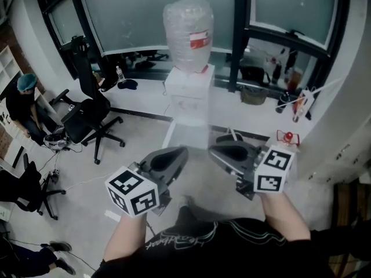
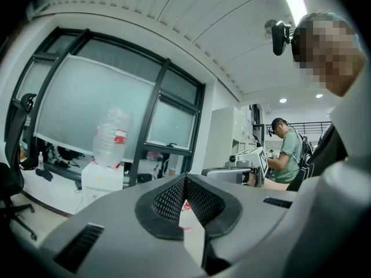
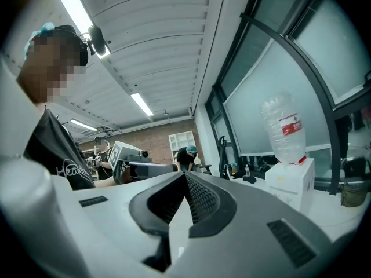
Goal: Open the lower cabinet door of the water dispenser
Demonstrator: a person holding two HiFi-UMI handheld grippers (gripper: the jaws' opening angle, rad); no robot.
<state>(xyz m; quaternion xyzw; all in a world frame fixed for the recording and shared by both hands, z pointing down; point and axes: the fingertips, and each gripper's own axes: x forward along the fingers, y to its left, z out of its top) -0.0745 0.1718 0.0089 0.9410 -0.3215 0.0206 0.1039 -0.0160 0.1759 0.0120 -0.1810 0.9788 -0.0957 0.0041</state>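
In the head view the left gripper (image 1: 175, 157) and right gripper (image 1: 223, 151) sit side by side, both closed on nothing. Open floor (image 1: 145, 138) runs ahead of them to the water dispenser (image 1: 188, 94), which stands upright with its front toward them, and an office chair (image 1: 87, 114) stands off to the left gripper's side. In the left gripper view the jaws press together, and the dispenser stands ahead and left, its bottle (image 2: 111, 135) carrying a red label (image 2: 120, 136) too small to read. In the right gripper view the jaws also meet, empty, with the dispenser ahead and right.
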